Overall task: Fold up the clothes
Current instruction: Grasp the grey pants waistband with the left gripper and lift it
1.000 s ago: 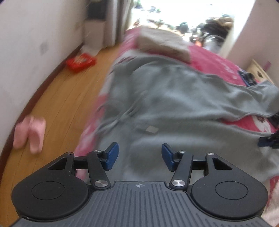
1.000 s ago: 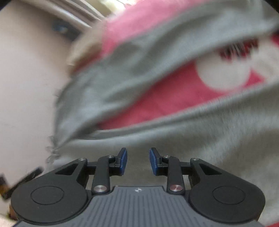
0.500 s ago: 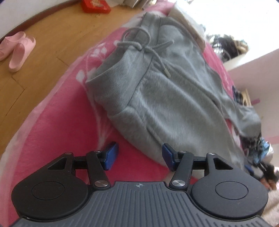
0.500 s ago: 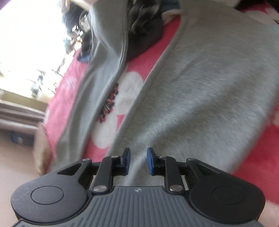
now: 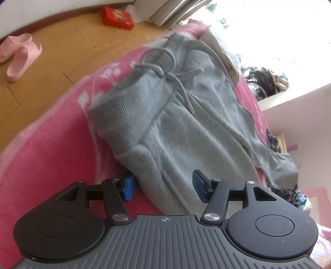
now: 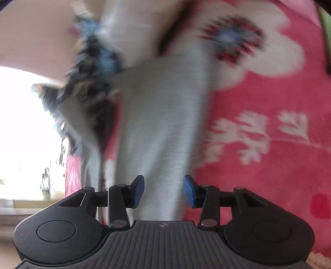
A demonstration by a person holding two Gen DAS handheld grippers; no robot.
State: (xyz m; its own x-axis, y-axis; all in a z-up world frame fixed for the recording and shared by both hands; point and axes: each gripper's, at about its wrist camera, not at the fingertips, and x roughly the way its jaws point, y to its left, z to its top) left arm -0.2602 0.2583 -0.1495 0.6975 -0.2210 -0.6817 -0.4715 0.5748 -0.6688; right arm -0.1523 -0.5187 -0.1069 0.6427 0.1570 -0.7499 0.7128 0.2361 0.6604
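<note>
- Both pairs of jaws stand open with nothing between the pads. On my left gripper (image 5: pixel 163 185) they are spread wide, straddling the near edge of the grey sweatpants (image 5: pixel 171 124); on my right gripper (image 6: pixel 163 191) they gape over a grey trouser leg (image 6: pixel 161 124), though that view is smeared by motion.
- From the left jaws, the ribbed waistband (image 5: pixel 124 115) lies toward 11 o'clock, the tied drawstring (image 5: pixel 165 70) toward 12, and the legs trail off toward 2.
- The pants lie flat on the pink floral blanket (image 5: pixel 51 149), which shows at 3 o'clock of my right jaws too.
- Beyond the blanket at 10 to 11 o'clock in the left view: wooden floor (image 5: pixel 62 51), pink slippers (image 5: pixel 18 53), a red box (image 5: pixel 118 17).
- My judgement: I am lining up to grasp, left at the waist side, right at the leg; no fold looks made yet.
- Next I need to settle the right jaws, bite both edges cleanly, then lift and carry one end over the other.
</note>
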